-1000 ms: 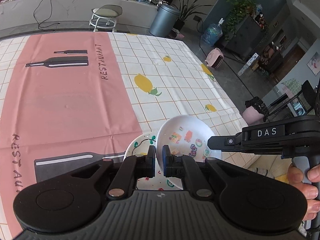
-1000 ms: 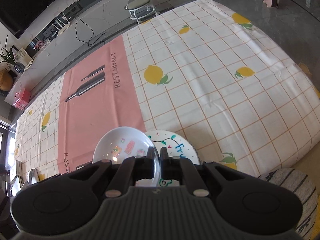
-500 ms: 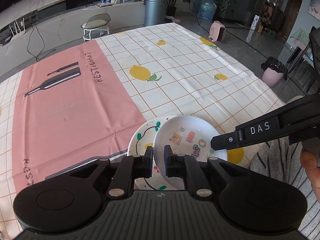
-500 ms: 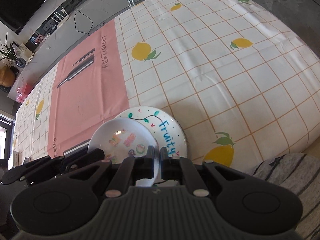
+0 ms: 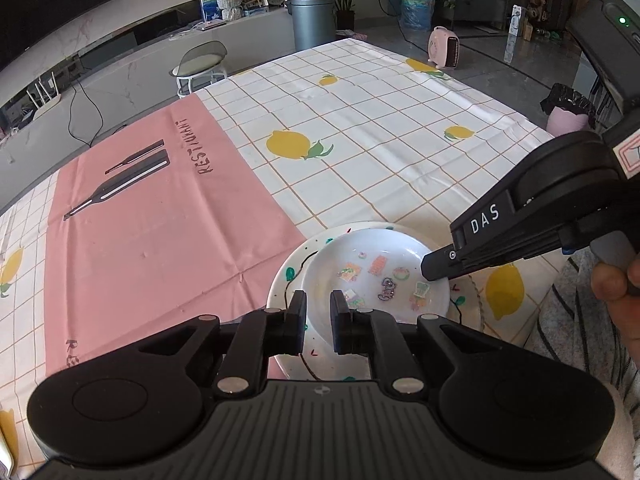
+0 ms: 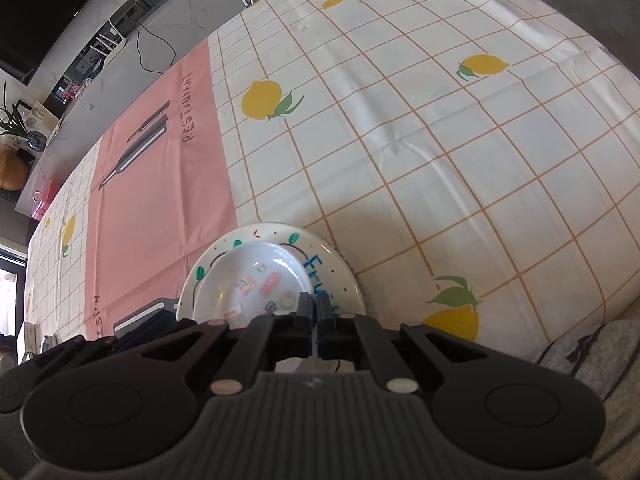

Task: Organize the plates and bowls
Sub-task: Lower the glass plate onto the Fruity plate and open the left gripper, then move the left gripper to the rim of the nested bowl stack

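Now the small white bowl [image 5: 380, 276] is sitting inside the larger painted plate [image 5: 286, 280], shifted toward the plate's near side so that the green-and-black rim decoration is showing around its far and left edges. Little coloured stickers are lying across the bowl's floor (nothing else is in it), and the plate is carrying only the bowl. Both are resting on the lemon-checked tablecloth [image 5: 360, 120] near its front edge, right where the pink runner [image 5: 160, 240] is meeting the white squares.

The right gripper [image 6: 315, 308] is pinching the bowl's near right rim, its jaws pressed together on the thin wall; in the left wrist view its black fingers are reaching in from the right onto that same rim. The left gripper [image 5: 318, 308] is hovering over the bowl's near left rim with a narrow gap, its jaws having just been opening, and the rim is showing between them without either pad pressing it.

A person's hand [image 5: 616, 280] is gripping the right tool's handle, beside a striped grey sleeve [image 5: 576, 320].
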